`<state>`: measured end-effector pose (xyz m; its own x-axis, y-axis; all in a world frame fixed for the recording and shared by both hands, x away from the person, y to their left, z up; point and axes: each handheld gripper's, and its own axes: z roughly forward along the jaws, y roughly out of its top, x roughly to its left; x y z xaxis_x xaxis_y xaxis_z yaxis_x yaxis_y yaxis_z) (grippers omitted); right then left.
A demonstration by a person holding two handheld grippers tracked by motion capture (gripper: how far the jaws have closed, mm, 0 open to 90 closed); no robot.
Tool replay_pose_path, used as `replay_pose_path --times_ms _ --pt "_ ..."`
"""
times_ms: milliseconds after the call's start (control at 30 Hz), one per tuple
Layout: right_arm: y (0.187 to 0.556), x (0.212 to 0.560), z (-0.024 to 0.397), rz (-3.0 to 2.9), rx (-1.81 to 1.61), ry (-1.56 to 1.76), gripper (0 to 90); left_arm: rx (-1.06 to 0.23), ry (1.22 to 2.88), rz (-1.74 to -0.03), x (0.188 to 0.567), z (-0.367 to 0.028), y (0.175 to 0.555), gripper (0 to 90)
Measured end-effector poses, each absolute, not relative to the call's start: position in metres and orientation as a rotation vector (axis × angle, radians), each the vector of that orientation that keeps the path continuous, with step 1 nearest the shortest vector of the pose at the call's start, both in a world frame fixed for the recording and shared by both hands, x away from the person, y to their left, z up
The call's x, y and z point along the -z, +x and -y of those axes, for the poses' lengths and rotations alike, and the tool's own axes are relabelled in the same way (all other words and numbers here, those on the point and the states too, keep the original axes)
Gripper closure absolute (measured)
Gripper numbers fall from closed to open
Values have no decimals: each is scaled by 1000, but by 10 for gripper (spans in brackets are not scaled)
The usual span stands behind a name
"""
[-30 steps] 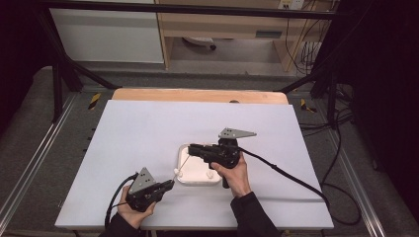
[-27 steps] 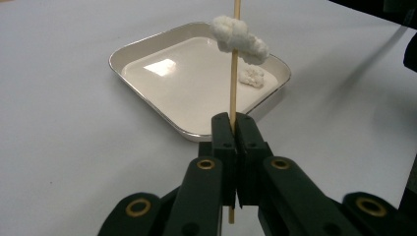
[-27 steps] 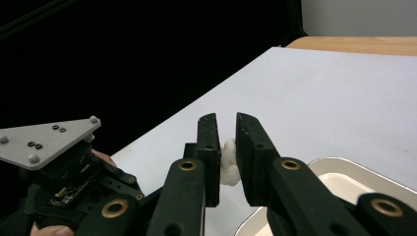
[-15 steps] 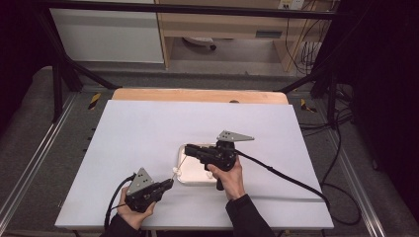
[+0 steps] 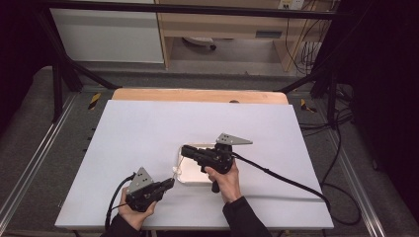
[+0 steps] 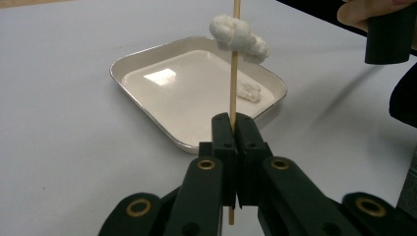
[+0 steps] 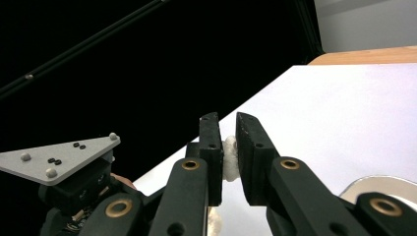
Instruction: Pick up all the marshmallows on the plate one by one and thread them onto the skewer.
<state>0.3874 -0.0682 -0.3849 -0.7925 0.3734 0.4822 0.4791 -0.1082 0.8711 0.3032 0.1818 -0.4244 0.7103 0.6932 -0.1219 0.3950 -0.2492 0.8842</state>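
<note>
A white tabletop [image 5: 148,143] is lying under everything, with a strip of bare wood [image 5: 197,95] showing along its far edge. Black frame bars [image 5: 64,69] are slanting down at both far corners. Behind the tabletop, a white cabinet [image 5: 108,34] is standing beside an open wooden shelf unit [image 5: 232,24]. Loose black cables [image 5: 346,163] are trailing over the grey floor [image 5: 29,128] at the right, and yellow-and-black tape marks [image 5: 94,100] are sitting near the far corners.

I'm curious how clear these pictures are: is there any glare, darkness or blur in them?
Left gripper view: a bright glare patch on the white tray; the skewer is sharp. Right gripper view: black background at upper left, with the white piece dim between the jaws. High view: evenly lit table, dark corners.
</note>
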Motion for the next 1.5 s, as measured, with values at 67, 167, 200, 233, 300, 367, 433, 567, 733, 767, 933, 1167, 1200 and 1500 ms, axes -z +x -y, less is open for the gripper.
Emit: replay_pose_path --times_ms 67,167,200,233,300,367,433,567,733,767,933,1167,1200,1500 --pt "387 386 68 2033 2067 -979 821 -363 1876 -847 424 -181 303 888" --pt "386 387 67 2033 2066 -982 821 -367 1870 -848 424 -182 303 888" --pt "385 387 67 2027 2067 -984 821 -366 1868 -848 424 -182 303 888" --pt "385 387 67 2026 2069 -984 822 -368 1867 -844 424 -182 303 888" --pt "385 387 67 2025 2068 -979 822 -370 1867 -841 424 -181 303 888" --pt "385 387 67 2027 2067 -977 823 -370 1864 -837 423 -181 303 888" --pt "384 387 67 2025 2072 -969 823 -368 1862 -836 423 -181 303 888" --pt "383 388 66 2021 2073 -967 825 -368 1863 -835 423 -181 303 888" --pt "383 391 65 2018 2071 -967 827 -371 1859 -840 422 -181 303 888" --pt "383 391 65 2017 2068 -967 827 -370 1859 -840 422 -181 303 888" --pt "379 409 51 2047 1921 -908 824 -425 1828 -827 411 -179 306 889" --pt "378 410 47 2093 1923 -915 779 -386 1836 -804 416 -182 310 888" --pt "378 408 48 2107 1930 -914 733 -394 1846 -805 417 -182 310 887" --pt "381 389 67 2279 1927 -987 403 -377 1846 -817 421 -189 312 886"
